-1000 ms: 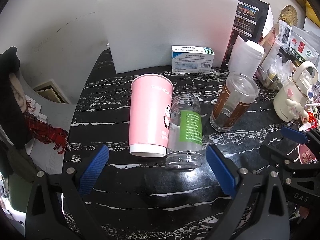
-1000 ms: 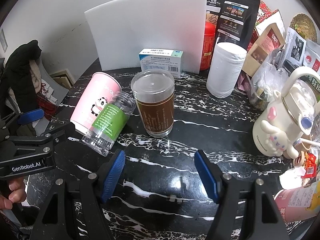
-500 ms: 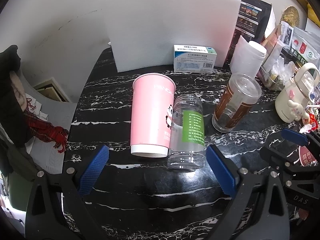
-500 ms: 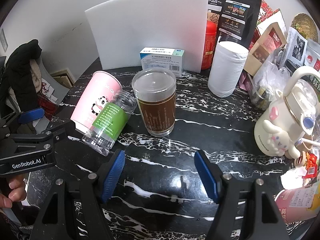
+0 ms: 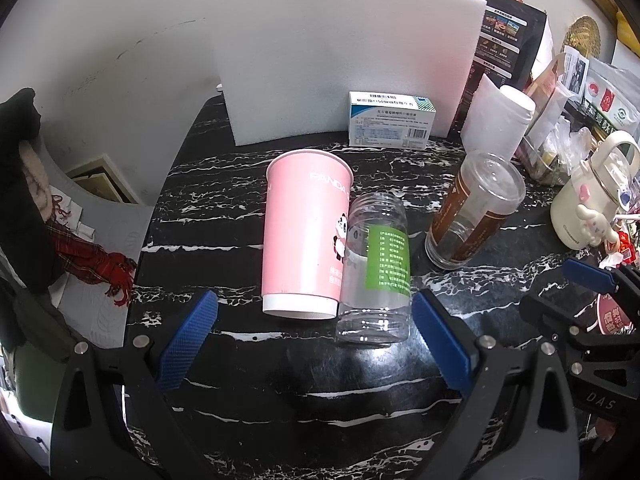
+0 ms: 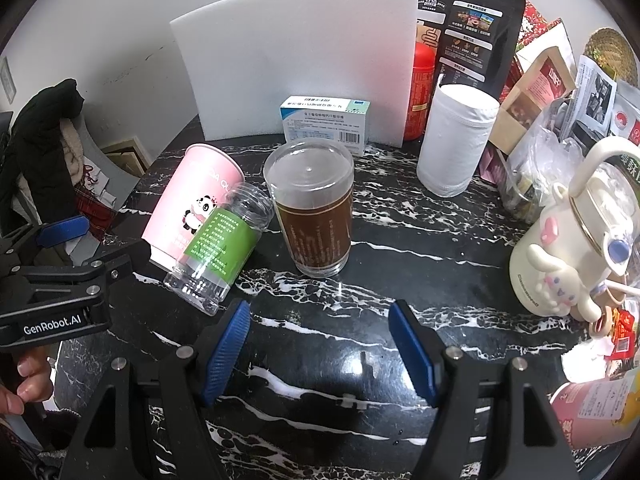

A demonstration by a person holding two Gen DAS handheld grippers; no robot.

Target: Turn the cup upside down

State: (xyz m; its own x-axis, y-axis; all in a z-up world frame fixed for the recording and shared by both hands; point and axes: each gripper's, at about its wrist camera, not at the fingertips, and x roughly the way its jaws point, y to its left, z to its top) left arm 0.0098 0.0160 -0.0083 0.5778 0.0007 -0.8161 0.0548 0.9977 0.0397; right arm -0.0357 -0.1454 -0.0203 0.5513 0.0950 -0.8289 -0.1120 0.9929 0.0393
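A pink paper panda cup (image 5: 306, 236) lies on its side on the black marble table (image 5: 224, 224), white rim toward me; it also shows in the right wrist view (image 6: 192, 200). A clear plastic jar with a green label (image 5: 378, 264) lies on its side against the cup's right side, also seen in the right wrist view (image 6: 220, 248). A clear cup with a brown band (image 6: 310, 208) stands bottom up to the right (image 5: 472, 216). My left gripper (image 5: 316, 346) is open and empty, just short of the pink cup and jar. My right gripper (image 6: 320, 350) is open and empty, in front of the brown-banded cup.
A white foam board (image 5: 344, 60) stands at the back with a blue-white medicine box (image 5: 390, 126) before it. A white roll (image 6: 456, 140), packets and bags (image 6: 472, 32) and a cream kettle (image 6: 568, 240) crowd the right. The table's left edge drops to clothes (image 5: 24, 200).
Both grippers have drifted slightly; the objects sit a little lower in the left wrist view. Nothing was gripped or moved on the table.
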